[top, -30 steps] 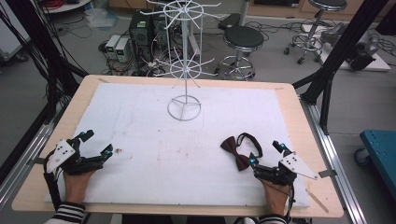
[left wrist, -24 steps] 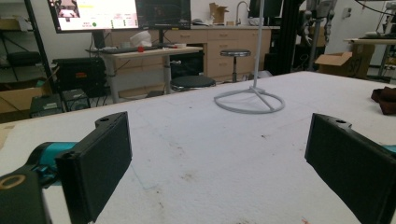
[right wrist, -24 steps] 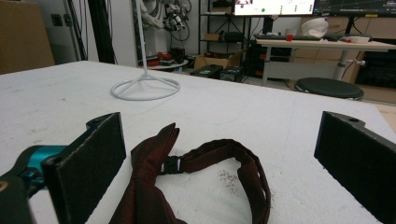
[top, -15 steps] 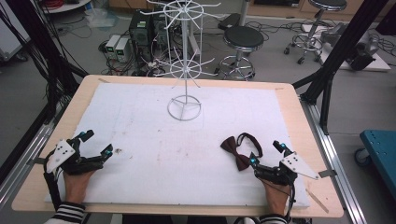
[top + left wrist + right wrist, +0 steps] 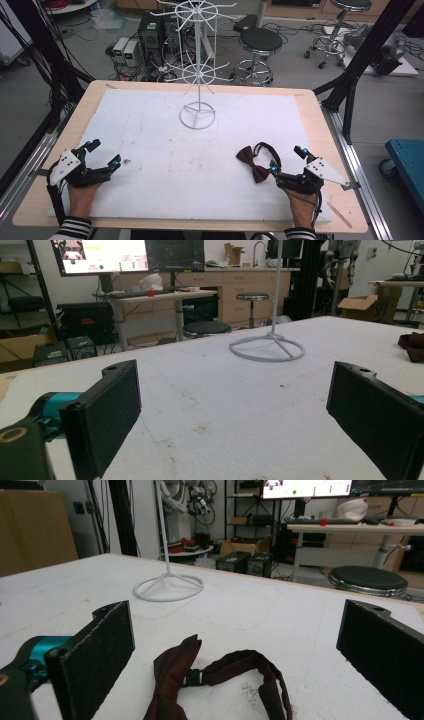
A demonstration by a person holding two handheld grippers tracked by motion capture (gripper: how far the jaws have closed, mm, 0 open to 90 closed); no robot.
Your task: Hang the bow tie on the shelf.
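Nothing has moved — my right claw [image 5: 235, 665] still gapes empty around the bow tie [image 5: 200, 680], grab not begun.

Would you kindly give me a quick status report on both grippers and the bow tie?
Left gripper open, empty. Right gripper open, bow tie lying flat between its jaws, ungripped. White wire stand far back; path clear.

Bow tie [image 5: 200, 685] cut off by the bottom edge in the right gripper view, its lower wings unseen; only a dark corner [image 5: 412, 346] at the right edge in the left gripper view. Top of white stand [image 5: 199, 65] cropped in the high view.
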